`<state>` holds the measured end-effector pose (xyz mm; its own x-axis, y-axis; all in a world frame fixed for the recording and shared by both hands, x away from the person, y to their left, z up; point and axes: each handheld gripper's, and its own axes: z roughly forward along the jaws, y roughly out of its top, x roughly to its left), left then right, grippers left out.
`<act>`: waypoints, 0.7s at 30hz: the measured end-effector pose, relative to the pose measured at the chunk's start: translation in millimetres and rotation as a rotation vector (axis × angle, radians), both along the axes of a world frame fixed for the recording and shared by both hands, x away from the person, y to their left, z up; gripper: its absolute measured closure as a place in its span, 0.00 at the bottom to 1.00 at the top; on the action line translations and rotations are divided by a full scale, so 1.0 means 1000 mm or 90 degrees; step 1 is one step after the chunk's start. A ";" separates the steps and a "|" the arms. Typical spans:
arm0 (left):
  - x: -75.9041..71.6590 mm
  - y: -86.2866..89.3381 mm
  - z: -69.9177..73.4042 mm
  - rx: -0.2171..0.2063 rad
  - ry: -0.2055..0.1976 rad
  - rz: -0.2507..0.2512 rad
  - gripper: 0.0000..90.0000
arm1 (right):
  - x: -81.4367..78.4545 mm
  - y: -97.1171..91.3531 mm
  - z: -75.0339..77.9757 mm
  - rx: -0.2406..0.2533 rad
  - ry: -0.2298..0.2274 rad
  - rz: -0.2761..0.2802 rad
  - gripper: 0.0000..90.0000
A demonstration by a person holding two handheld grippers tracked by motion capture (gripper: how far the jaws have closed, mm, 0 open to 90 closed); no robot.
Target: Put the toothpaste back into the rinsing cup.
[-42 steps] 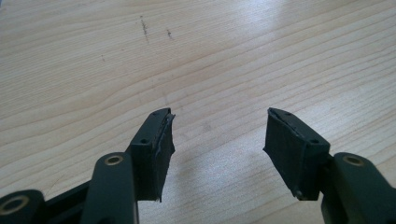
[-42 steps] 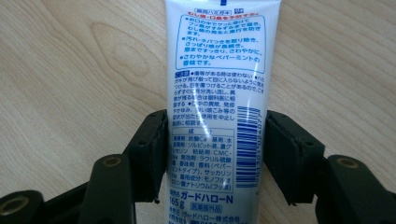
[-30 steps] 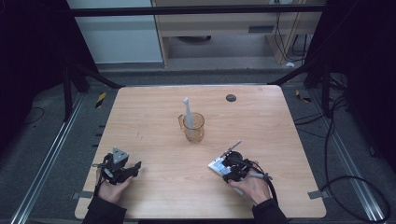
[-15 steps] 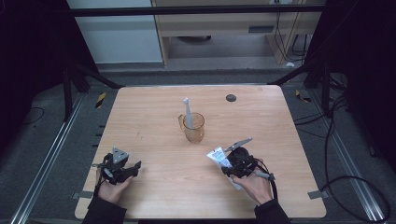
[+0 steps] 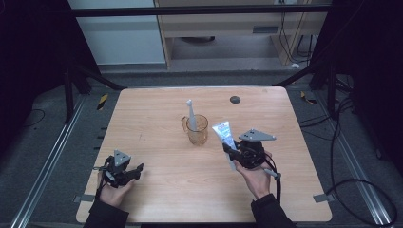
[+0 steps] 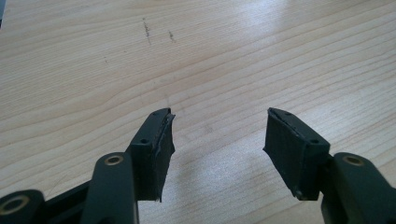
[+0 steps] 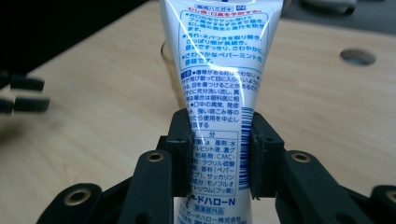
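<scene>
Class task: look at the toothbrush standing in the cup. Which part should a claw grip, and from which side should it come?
Grip the toothbrush on its bare shaft just above the cup rim, coming down from above. It stands nearly upright, leaning a little toward the cup's left side, and the cup wall hides its lower handle.

The wooden table (image 5: 157,118) is evenly lit from above; surroundings are left dark, and glare is seen on the toothpaste tube (image 7: 219,70).
</scene>
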<state>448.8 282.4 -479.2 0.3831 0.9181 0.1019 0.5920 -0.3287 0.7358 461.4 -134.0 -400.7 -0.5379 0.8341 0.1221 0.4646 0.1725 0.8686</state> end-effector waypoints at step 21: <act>0.000 0.002 0.001 -0.006 -0.006 0.007 0.45 | 0.044 0.025 0.024 0.154 -0.202 -0.095 0.74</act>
<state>448.8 284.3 -478.4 0.3716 0.9234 0.0963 0.5884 -0.3144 0.7450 505.2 -109.2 -376.9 -0.4557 0.8735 0.1714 0.1714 -0.1028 0.9798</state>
